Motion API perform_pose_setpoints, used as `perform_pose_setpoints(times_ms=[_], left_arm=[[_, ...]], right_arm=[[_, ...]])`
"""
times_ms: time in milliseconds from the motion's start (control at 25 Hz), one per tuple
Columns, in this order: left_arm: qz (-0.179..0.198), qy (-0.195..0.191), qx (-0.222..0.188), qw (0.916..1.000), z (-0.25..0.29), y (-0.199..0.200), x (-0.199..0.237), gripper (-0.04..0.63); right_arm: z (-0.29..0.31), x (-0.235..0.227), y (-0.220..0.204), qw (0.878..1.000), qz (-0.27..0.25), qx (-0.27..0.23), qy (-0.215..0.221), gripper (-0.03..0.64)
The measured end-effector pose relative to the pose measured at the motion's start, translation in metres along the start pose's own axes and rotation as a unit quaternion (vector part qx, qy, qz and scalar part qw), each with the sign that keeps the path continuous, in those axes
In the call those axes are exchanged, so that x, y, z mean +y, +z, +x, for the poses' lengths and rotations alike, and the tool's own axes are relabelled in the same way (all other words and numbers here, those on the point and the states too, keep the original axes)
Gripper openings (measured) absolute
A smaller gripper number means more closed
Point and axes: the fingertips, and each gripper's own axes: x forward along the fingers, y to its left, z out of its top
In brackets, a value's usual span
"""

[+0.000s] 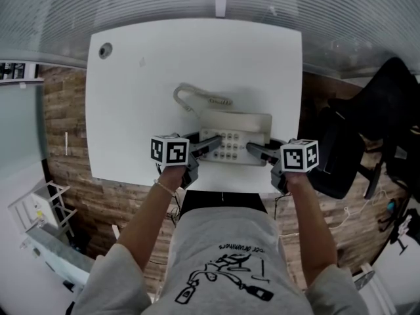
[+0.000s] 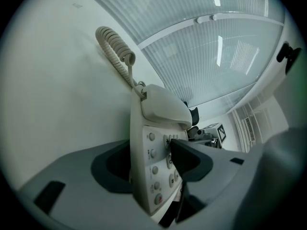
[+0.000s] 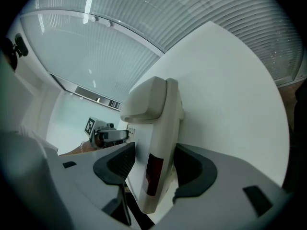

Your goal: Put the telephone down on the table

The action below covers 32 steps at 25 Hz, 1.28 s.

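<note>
Starting at the left, we see our left gripper [image 1: 210,143] at the left end of the telephone [image 1: 236,128], which lies on the white table [image 1: 197,51] close to its near edge. In the left gripper view the jaws stand fairly wide, astride that end: one jaw runs along the underside of the base and the other reaches over the keypad [image 2: 160,169], its tip just at the keys, and we see no clamping. Beyond the jaw tips the handset [image 2: 163,107] sits in its cradle, and past it the coiled cord [image 2: 112,44] loops away across the table.

Moving right, our right gripper [image 1: 256,149] meets the telephone's right end. In the right gripper view its jaws are also apart with that end between them. A strip of white shows between the left jaw's pad and the telephone's top face, while the right jaw lies close along the underside. Past the left jaw tip the left gripper appears at the far end. Each gripper carries its marker cube [image 1: 169,151] behind the jaws, nearer us
</note>
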Motion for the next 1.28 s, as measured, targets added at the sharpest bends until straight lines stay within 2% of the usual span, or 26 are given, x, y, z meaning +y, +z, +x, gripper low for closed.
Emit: perform_pose_setpoints(times_ms=[560, 1280], left_arm=[[0.013, 0.069, 0.029, 0.9971, -0.004, -0.0002, 0.005, 0.25], [0.01, 0.091, 0.028, 0.9954, -0.0075, -0.0001, 0.0087, 0.256]], right_arm=[[0.0003, 0.0014, -0.0007, 1.0, -0.001, 0.012, -0.018, 0.268], [0.0044, 0.0029, 0.0001, 0.999, -0.021, 0.016, -0.037, 0.279]])
